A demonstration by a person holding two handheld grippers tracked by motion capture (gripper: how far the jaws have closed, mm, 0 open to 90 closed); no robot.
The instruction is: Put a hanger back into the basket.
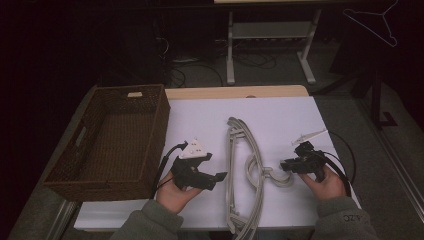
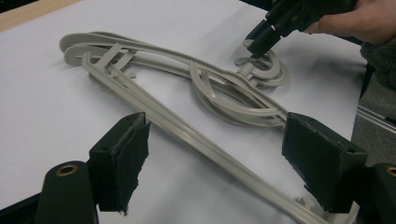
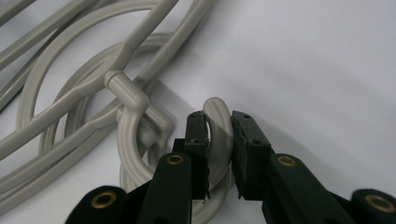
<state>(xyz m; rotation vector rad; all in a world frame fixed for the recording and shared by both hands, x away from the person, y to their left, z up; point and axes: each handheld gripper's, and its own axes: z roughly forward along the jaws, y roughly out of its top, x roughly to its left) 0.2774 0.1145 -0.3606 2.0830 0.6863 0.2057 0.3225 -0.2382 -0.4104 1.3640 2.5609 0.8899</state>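
Your right gripper [image 3: 219,154] is clenched on the hook [image 3: 218,128] of one of the beige plastic hangers [image 1: 243,165], which lie stacked and overlapping in the middle of the white table [image 1: 200,115], between your two hands. Your left gripper [image 2: 215,163] is released, its jaws spread wide, hovering just above the long bar [image 2: 196,137] of the pile without touching it.

The main risk is the tangle. In the right gripper view several hooks curl through one another right beside the one you hold, so if you lift straight up, the others will likely ride along or snag and then drop back onto the table. The grip itself sits on a narrow curved section, so the hook could twist or slip out between the pads once the hanger's weight swings below it.

If you close the left gripper on the bar to steady things, check which hanger that bar belongs to; I cannot tell from here whether it is the same one. Pinning the wrong one is fine, pinning your own will make the two hands fight.

The wicker basket [image 1: 95,165] stands to your left, and a long hanger swung carelessly could catch its rim.
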